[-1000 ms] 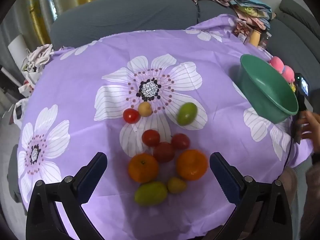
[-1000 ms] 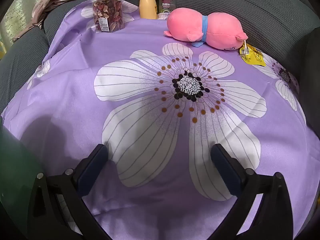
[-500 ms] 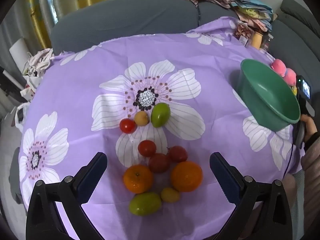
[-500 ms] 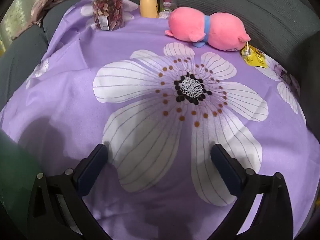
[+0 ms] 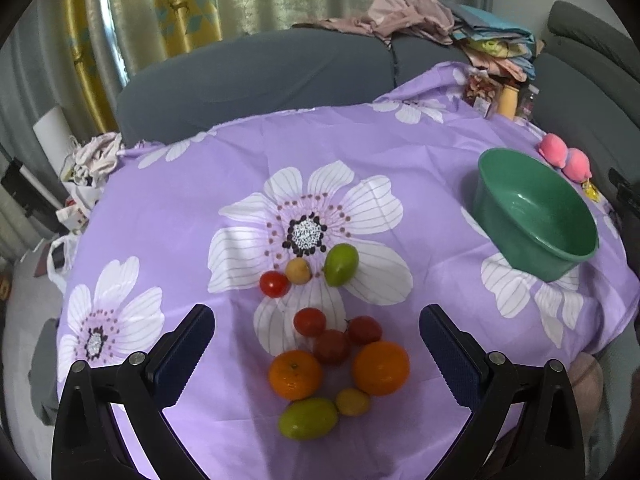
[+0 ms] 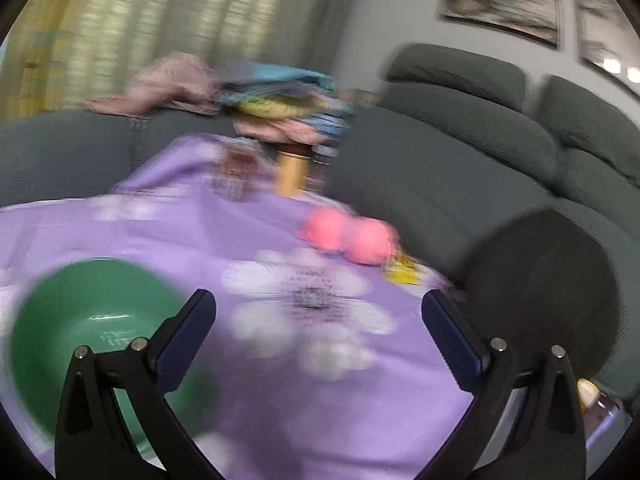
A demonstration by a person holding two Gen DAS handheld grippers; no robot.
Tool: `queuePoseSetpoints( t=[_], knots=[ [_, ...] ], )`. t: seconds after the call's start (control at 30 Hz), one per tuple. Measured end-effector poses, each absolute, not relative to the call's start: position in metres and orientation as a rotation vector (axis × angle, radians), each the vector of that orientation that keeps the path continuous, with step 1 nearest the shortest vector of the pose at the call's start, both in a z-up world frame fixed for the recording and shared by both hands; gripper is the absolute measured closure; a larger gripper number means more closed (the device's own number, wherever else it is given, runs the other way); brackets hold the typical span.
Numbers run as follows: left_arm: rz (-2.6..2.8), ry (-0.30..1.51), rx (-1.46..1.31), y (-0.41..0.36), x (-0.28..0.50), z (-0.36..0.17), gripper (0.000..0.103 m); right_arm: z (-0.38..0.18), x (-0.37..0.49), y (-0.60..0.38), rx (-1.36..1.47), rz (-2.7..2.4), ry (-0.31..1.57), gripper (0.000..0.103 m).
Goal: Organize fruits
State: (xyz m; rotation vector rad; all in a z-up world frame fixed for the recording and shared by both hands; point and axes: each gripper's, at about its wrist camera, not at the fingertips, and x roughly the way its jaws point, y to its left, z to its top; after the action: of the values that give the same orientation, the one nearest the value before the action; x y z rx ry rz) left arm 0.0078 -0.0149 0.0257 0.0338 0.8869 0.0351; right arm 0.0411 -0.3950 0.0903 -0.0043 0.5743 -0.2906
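Flanking the fruits, a green bowl and pink plush.

The whole right wrist view is smeared by motion blur: the green bowl at lower left, partly hidden behind a gripper finger, the pink plush toy and the bottle lack sharp outlines.
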Motion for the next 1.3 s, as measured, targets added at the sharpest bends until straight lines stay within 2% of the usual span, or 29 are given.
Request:
queuePoseSetpoints(
  t=[0.13,0.4,0.63,1.3],
  knots=[
    [0.023,0.864,0.034,-0.014,0.002,0.030,0.001,0.105,0.029,-0.341,0.105,0.211,0.651,0.000],
    [0.044,0.853,0.033,-0.002,-0.012,0.031,0.001,0.110,0.001,-0.234,-0.084,0.618,0.740,0.000],
    [0.054,0.852,0.027,0.010,-0.022,0.029,0.001,0.116,-0.009,-0.190,-0.145,0.709,0.727,0.000],
    [0.049,0.835,0.019,0.018,-0.027,0.033,0.001,0.121,-0.021,-0.163,-0.169,0.733,0.724,0.000]
  ],
)
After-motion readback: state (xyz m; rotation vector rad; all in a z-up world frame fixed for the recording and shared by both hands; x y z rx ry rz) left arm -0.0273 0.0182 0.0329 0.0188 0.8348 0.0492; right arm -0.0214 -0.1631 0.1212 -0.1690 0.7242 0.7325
